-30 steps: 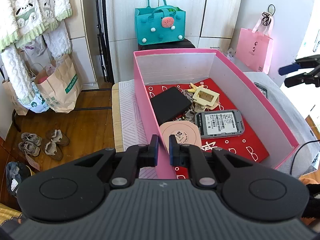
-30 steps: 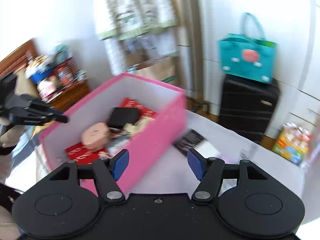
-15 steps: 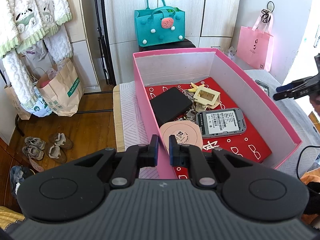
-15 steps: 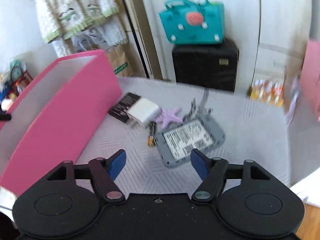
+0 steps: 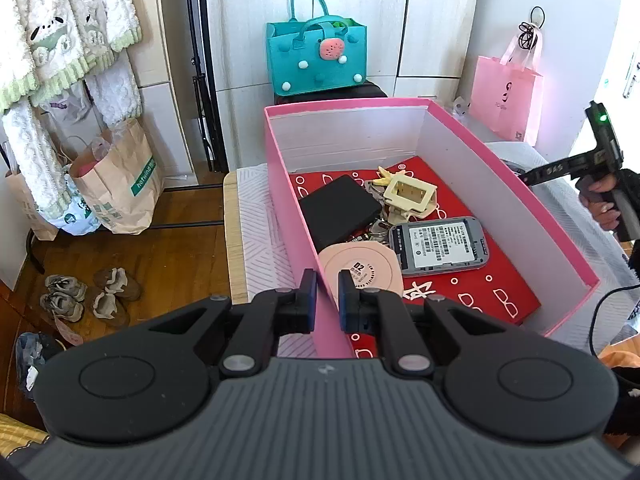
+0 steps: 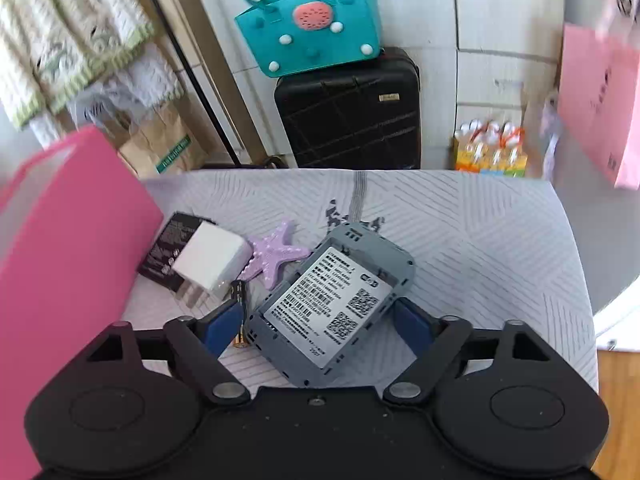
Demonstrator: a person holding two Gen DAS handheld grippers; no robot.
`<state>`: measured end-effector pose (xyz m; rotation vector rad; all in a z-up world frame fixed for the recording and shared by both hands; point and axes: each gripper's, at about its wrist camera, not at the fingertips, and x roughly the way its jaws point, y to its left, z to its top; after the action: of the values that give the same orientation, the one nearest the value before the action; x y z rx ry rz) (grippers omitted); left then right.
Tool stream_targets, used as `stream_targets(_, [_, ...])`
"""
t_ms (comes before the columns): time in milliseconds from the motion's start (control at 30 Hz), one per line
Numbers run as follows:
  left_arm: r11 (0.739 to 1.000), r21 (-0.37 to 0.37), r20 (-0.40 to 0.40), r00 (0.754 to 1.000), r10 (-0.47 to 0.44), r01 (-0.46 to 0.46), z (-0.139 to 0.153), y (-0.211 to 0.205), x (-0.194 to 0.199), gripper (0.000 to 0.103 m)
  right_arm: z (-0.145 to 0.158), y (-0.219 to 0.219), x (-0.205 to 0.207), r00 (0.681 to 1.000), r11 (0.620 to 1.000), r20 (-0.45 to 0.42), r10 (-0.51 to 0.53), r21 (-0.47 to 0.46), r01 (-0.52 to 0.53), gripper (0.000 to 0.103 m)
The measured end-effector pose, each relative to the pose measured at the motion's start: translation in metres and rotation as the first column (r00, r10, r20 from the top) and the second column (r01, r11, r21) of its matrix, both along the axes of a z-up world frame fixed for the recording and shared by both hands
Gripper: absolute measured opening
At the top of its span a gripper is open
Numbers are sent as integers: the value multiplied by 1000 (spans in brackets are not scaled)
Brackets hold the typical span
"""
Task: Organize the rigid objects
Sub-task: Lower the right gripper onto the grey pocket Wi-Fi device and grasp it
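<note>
Grey device (image 6: pixel 332 304) lies between the right hand-held gripper's (image 6: pixel 320 322) just-widened jaws (untouched).

pink box (image 5: pixel 520 196), purple starfish (image 6: pixel 280 254), teal bag (image 6: pixel 312 28)

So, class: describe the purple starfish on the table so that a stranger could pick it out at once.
Start at the big pink box on the left of the pale striped tablecloth. Just to its right lies a small cluster: a white charger, then the grey device with a barcode label. The starfish lies between those two, the only purple, five-armed, bumpy thing there.
</note>
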<state>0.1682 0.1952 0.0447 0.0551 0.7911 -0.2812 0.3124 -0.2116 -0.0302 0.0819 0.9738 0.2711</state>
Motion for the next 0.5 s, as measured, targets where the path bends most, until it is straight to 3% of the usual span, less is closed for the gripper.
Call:
stream_targets(100, [1000,-2,2,1000,-3,3,0,0,0,10,1,6,1,999,998,42,-20,-56,22,91])
stream_targets(200, [1000,-17,5,1000,-8,9,-1,2,0,11,-2,5,-2,995,998,89,-48,-31,51,91])
stream_targets(267, [999,-31,9,1000,-10,10,-2,4,-2,11,-1,1,-5,993,997,92,-72,-28,75,86])
stream_targets(333, [999,-37,11,1000,-9,10,-3,5,-3,11,0,-1,-11,992,996,105,-72,-41,77,74])
stream_targets(500, [999,-39,13,1000,-17,17,-3,6,-3,11,7,1,-29,994,993,105,-9,-118,22,71])
